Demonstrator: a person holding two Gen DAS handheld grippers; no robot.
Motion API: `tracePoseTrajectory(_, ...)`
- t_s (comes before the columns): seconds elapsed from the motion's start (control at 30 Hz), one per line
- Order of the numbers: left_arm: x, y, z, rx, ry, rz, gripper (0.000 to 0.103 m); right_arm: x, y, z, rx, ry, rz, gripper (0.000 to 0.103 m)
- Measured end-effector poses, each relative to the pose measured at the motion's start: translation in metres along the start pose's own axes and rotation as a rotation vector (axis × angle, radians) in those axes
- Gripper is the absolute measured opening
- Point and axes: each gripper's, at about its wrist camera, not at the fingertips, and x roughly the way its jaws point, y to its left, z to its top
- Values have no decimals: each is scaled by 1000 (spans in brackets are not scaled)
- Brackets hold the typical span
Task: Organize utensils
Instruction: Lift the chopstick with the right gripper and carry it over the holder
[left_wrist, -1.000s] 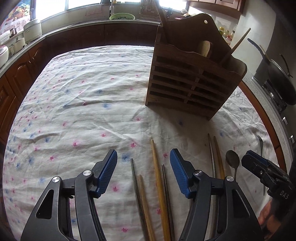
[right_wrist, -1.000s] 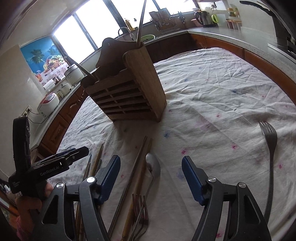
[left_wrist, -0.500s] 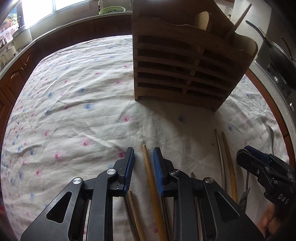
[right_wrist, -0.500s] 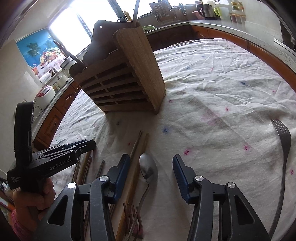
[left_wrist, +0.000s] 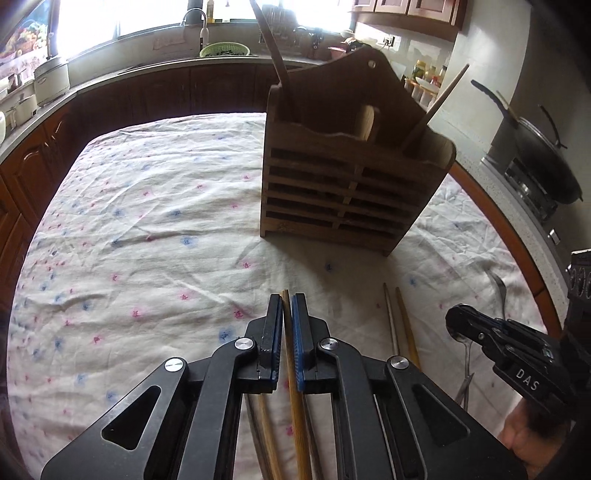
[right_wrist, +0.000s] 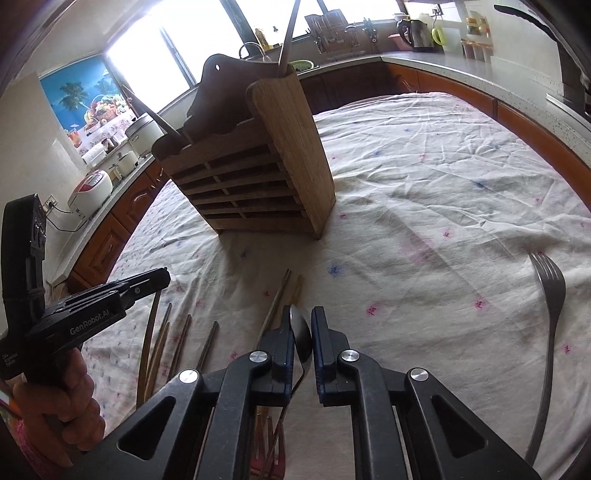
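Note:
My left gripper (left_wrist: 284, 299) is closing its jaws tight on a light wooden chopstick (left_wrist: 291, 369); the pads press it from both sides. My right gripper (right_wrist: 300, 314) is closing on the bowl of a metal spoon (right_wrist: 301, 336), which is pinched between its pads. The slatted wooden utensil holder (left_wrist: 351, 184) stands upright on the cloth ahead of both, with a few long handles sticking out of it. More chopsticks (left_wrist: 402, 317) lie loose between the two grippers. A steel fork (right_wrist: 550, 314) lies at the right.
A flowered tablecloth (left_wrist: 147, 240) covers the table. Several forks (right_wrist: 269, 443) lie under the right gripper. Dark cabinets and a counter with rice cookers (right_wrist: 92, 188) ring the table. A wok (left_wrist: 546, 162) sits on the stove at the right.
Both grippers went from wide open to shut, the left on a chopstick and the right on the spoon. The left gripper has drawn back and up from the holder.

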Motion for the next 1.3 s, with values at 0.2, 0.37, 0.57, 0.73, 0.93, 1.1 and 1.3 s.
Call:
tracePoseTrajectory(0.2, -53, 10, -4, -50, -110, -36, 4, -27, 12, 6, -35, -67, 13, 9)
tracePoseTrajectory(0.37, -86, 15, -8, -66, -173, -34, 4, -42, 22, 9, -66, -113, 14, 9)
tracePoseTrajectory(0.57, -115, 20, -13, -76, -223, -52, 4, -58, 33, 11, -93, -149, 20, 9)
tracePoseTrajectory(0.73, -134, 23, -18, -90, -256, -64, 4, -71, 43, 11, -124, -177, 22, 9)
tracePoseTrajectory(0.93, -149, 26, -24, -100, -280, -64, 4, -67, 41, 9, -139, -181, 17, 9)
tracePoseTrajectory(1.1, -160, 25, -26, -100, -299, -60, 4, -48, 12, 18, -70, -175, -27, 8)
tracePoseTrajectory(1.3, -166, 25, -26, -110, -314, -68, 4, -67, 3, 31, -32, -225, -18, 7)
